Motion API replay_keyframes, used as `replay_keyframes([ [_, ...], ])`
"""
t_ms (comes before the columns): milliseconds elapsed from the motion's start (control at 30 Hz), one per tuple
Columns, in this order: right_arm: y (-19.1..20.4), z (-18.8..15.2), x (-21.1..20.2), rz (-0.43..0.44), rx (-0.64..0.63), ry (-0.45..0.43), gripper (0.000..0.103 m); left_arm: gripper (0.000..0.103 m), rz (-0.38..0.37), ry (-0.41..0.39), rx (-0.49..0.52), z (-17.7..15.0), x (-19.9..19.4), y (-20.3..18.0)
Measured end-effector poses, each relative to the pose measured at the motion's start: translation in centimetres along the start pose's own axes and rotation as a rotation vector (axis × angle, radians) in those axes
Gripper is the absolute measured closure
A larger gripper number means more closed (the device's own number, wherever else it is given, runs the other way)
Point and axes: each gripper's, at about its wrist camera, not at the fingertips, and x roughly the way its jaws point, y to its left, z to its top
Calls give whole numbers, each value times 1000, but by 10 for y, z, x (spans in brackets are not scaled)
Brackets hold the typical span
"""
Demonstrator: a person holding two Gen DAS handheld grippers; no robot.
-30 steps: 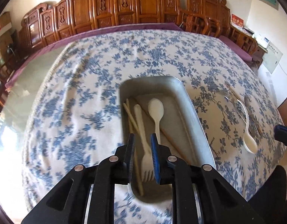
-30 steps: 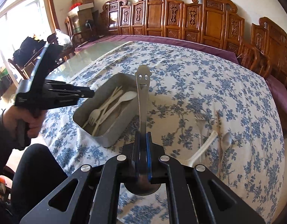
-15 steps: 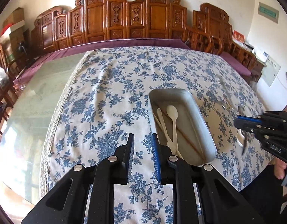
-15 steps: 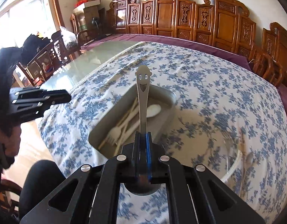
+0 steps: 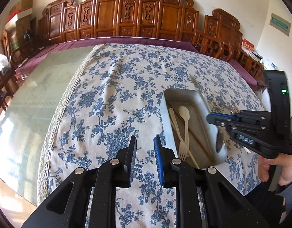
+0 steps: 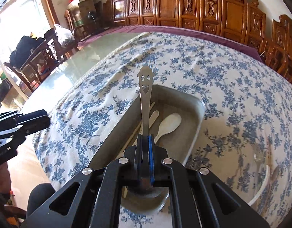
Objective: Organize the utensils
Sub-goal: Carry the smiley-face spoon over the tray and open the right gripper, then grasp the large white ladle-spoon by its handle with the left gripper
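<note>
Since a second ago, right gripper (image 6: 145, 148) has carried the metal spoon (image 6: 144, 102), clamped tight near its bowl, over the metal tray (image 6: 198, 117); left gripper (image 5: 145, 152) has backed off to the tray's 9 o'clock, jaws slightly apart, empty. Lower the spoon parallel to the cream spoon (image 6: 169, 124) and fork (image 5: 183, 150) before releasing. Readable: "DAS" on right gripper; smiley cutout on handle.

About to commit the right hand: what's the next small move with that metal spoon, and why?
Probably lower it and open: the right gripper is shut on the metal spoon, already above the tray beside the cream spoon. The left gripper is empty and clear.
</note>
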Motion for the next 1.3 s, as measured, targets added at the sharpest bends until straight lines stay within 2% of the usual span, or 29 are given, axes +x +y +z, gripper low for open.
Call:
replay_keyframes([
  [333, 5, -10, 43, -21, -10, 97, 96, 86, -1, 0, -8, -1, 0, 2],
  [600, 1, -13, 41, -17, -3, 90, 94, 86, 1, -5, -2, 0, -2, -1],
  [867, -20, -23, -7, -9, 11, -11, 94, 84, 6, -40, 40, 1, -14, -18],
  [933, -29, -29, -25, -18, 9, -40, 94, 73, 4, -52, 52, 2, -17, -25],
  [1000, -42, -38, -45, -33, 13, -64, 94, 69, -2, -63, 66, 2, -20, -34],
  [1133, -73, -54, -81, -71, 26, -97, 94, 55, -18, -75, 102, 0, -24, -62],
  [1200, -92, -64, -104, -95, 37, -122, 91, 51, -23, -73, 127, -1, -22, -78],
  [1233, -99, -68, -112, -104, 43, -132, 85, 49, -26, -70, 139, -3, -21, -85],
  [1300, -120, -78, -133, -130, 63, -158, 81, 49, -32, -60, 161, -5, -16, -101],
])
